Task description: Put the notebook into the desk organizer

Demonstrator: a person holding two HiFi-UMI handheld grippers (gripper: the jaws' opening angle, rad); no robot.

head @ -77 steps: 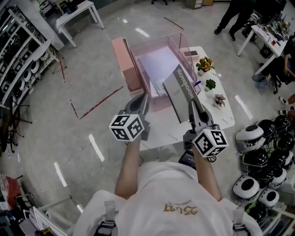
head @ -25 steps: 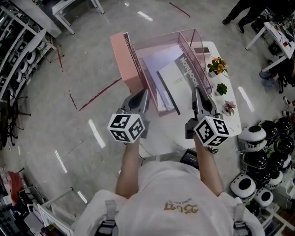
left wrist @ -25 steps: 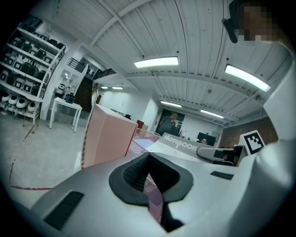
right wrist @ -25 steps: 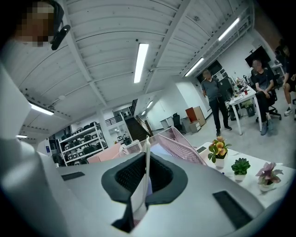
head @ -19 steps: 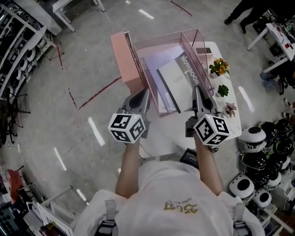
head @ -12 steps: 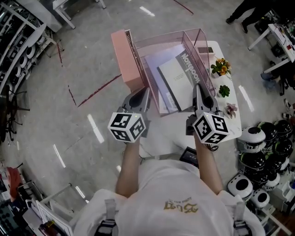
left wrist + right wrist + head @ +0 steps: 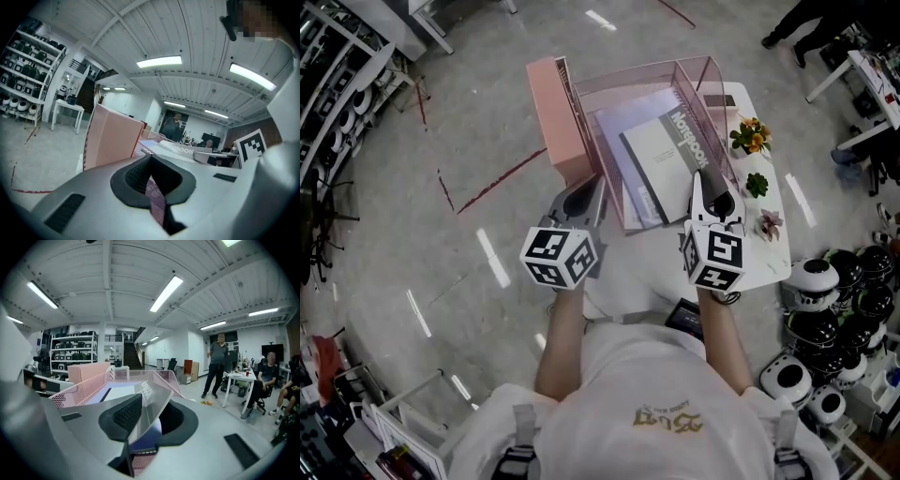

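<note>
- Now our left gripper (image 7: 585,190) is clamped on a mesh wall of the pink desk organizer (image 7: 628,77).
- Our right gripper (image 7: 703,186) has just been opening its jaws; the notebook (image 7: 661,155) passes loosely between them.
- We see the notebook leaning inside the organizer.

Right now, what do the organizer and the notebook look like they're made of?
Organizer: probably thin metal mesh with a matte pink coating. Its walls are pierced with small holes you can see through, though plastic can't be ruled out.
Notebook: likely a card or laminated paper cover, grey and smooth, with a slight sheen and white printed lettering.
</note>
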